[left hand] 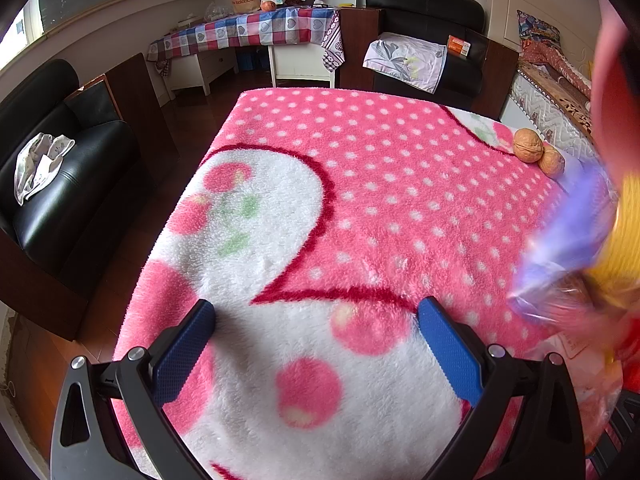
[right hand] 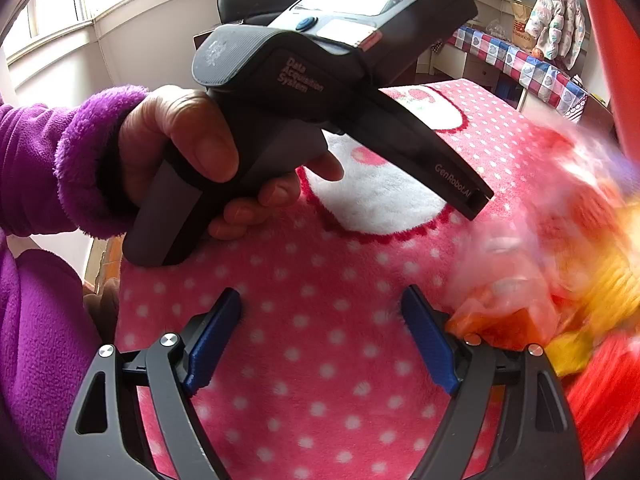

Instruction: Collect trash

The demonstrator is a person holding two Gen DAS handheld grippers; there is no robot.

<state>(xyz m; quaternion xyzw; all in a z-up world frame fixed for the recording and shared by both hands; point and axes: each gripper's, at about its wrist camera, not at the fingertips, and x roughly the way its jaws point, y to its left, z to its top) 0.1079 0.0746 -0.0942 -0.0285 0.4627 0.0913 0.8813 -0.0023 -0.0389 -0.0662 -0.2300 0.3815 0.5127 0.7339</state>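
My left gripper (left hand: 316, 312) stands open over the pink dotted blanket (left hand: 360, 184), nothing between its blue pads. Two walnuts (left hand: 538, 151) lie at the blanket's far right edge. A blurred bundle of clear, purple and yellow-orange plastic wrappers (left hand: 576, 264) is in motion at the right edge of this view. In the right wrist view my right gripper (right hand: 322, 306) is open above the blanket (right hand: 320, 360), empty. The same blurred wrapper bundle (right hand: 560, 280) shows just right of its right finger. A hand in a purple fleece sleeve (right hand: 180, 148) holds the left gripper's handle (right hand: 320, 80) ahead.
Black armchairs stand at the left (left hand: 68, 168) and the far side (left hand: 424, 40). A table with a checked cloth (left hand: 248, 32) is against the back wall. A bed with patterned covers (left hand: 552, 80) lies to the right. A red shape (left hand: 612, 92) fills the right edge.
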